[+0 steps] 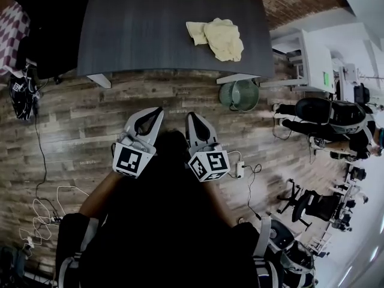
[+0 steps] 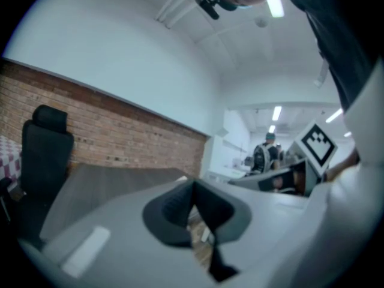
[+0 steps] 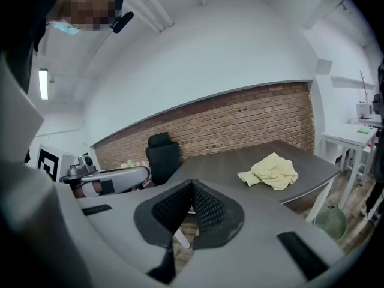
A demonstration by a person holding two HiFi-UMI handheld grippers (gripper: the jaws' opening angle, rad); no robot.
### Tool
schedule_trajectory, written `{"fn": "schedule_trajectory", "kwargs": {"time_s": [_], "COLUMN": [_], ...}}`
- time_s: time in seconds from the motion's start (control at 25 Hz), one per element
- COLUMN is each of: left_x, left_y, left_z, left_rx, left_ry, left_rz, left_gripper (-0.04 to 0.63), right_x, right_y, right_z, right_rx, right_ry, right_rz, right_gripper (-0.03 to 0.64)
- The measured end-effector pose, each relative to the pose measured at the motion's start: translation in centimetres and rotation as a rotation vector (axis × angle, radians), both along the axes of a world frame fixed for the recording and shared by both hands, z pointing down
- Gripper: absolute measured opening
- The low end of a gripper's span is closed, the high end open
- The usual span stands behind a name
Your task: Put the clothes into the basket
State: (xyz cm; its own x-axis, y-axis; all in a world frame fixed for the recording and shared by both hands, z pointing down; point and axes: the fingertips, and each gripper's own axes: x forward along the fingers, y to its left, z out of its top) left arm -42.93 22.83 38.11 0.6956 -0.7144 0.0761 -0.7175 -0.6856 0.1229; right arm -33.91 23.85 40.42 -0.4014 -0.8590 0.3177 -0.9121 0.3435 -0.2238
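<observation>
A crumpled pale yellow cloth (image 1: pixel 221 38) lies on the dark grey table (image 1: pixel 150 29), near its right end; the right gripper view shows the cloth (image 3: pixel 271 171) ahead and to the right. A green basket (image 1: pixel 239 95) stands on the wooden floor under the table's near right corner, and the basket (image 3: pixel 330 221) is low at the right in the right gripper view. My left gripper (image 1: pixel 159 110) and right gripper (image 1: pixel 191 115) hang side by side over the floor, short of the table. Both are shut, with nothing between the jaws. The left gripper (image 2: pixel 193 183) faces the table; the right gripper (image 3: pixel 192 183) faces the cloth.
A black office chair (image 3: pixel 161 155) stands at the table's far left. Loose cables (image 1: pixel 42 212) lie on the floor at the left, and a power strip (image 1: pixel 240 170) lies to the right of my grippers. A white desk (image 1: pixel 312 59) and more chairs (image 1: pixel 321 113) fill the right side.
</observation>
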Motion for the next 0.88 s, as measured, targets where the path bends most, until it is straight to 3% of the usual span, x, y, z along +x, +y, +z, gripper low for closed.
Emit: {"fn": "schedule_trajectory", "kwargs": {"time_s": [0.36, 0.88], "left_x": [3.5, 12.5], "left_y": [-2.3, -7.2], "left_z": [-0.4, -0.8], "left_rx": [-0.01, -0.024], "left_ry": [0.005, -0.035], "left_rz": [-0.019, -0.03], "left_gripper": [0.005, 0.005], "right_x": [3.7, 13.1], "right_y": [-2.6, -8.5], "right_z": [0.6, 0.5], "right_rx": [-0.002, 0.024], "right_ry": [-0.033, -0.038], "right_rz": [0.003, -0.039], "right_gripper": [0.005, 0.006]}}
